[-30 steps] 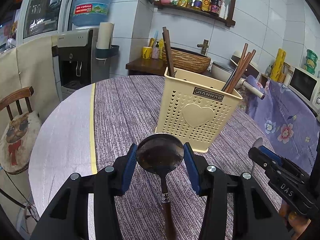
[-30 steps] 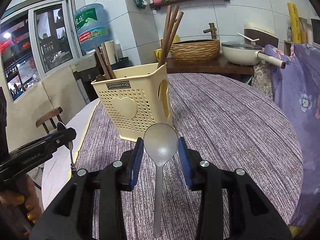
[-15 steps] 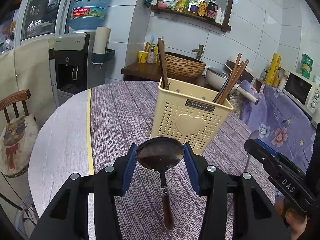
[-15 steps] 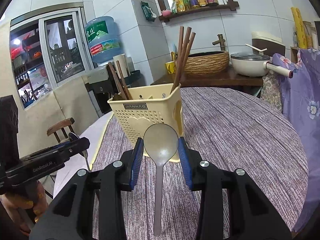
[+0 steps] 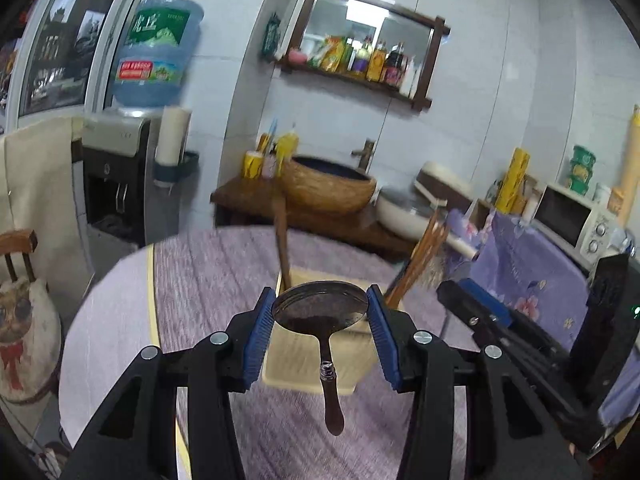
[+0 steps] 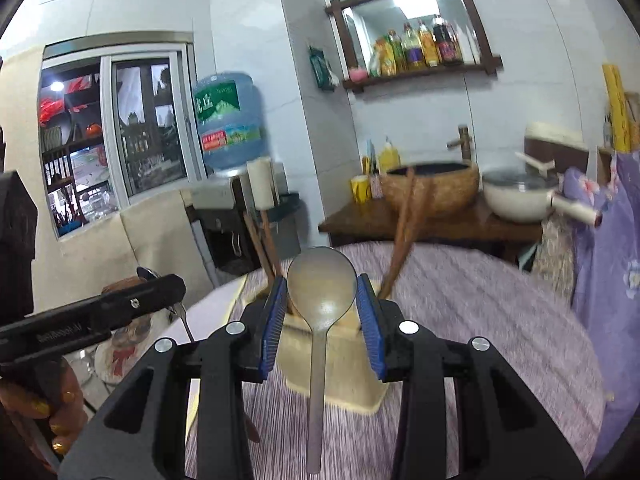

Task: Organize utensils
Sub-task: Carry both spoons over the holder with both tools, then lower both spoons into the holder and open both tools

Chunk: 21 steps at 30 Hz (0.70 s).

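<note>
My left gripper (image 5: 320, 312) is shut on a dark spoon (image 5: 322, 308) by its bowl, the brown handle hanging down. It is held above the cream utensil basket (image 5: 296, 356), which holds wooden chopsticks (image 5: 416, 268). My right gripper (image 6: 322, 300) is shut on a silver spoon (image 6: 322, 284) by its bowl, handle hanging down, above the same basket (image 6: 344, 376). The chopsticks (image 6: 404, 232) stick up out of it. Each gripper shows at the edge of the other's view, the right one in the left wrist view (image 5: 472, 300) and the left one in the right wrist view (image 6: 160, 284).
The basket stands on a round table with a purple striped cloth (image 5: 208, 272). Behind are a water dispenser (image 5: 116, 176), a wooden counter with a woven basin (image 5: 328, 184) and a white pot (image 6: 516, 196). A chair with a cushion (image 5: 20, 312) stands at the left.
Both grippers have risen with their spoons and tilted up. The basket now sits low, behind the fingers, and the view shows more of the wall.
</note>
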Each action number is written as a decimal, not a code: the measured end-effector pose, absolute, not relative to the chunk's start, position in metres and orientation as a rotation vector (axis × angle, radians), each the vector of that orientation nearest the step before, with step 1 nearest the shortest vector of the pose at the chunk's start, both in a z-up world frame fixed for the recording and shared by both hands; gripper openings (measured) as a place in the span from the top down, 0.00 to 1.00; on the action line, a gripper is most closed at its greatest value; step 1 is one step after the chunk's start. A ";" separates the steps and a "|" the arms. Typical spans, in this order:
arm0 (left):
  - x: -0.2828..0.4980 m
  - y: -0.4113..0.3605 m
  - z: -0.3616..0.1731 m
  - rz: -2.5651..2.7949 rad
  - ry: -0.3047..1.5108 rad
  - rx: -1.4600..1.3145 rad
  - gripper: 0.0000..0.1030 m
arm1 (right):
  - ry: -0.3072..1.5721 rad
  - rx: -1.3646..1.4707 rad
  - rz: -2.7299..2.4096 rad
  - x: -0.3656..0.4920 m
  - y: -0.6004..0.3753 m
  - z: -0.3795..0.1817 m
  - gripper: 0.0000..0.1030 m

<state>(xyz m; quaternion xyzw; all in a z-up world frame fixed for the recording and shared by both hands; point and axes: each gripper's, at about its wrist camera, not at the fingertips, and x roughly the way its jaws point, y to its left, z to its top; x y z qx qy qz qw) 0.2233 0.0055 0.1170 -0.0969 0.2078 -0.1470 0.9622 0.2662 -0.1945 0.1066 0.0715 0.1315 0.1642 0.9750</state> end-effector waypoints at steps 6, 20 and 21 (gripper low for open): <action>0.257 -0.001 0.169 -0.250 0.308 -0.210 0.55 | 0.143 0.125 0.275 0.302 -0.186 0.156 0.65; 0.293 -0.025 0.107 -0.222 0.368 -0.174 0.55 | 0.137 0.018 0.162 0.325 -0.172 0.090 0.64; 0.292 -0.025 0.102 -0.222 0.373 -0.164 0.55 | 0.140 0.013 0.162 0.322 -0.172 0.084 0.64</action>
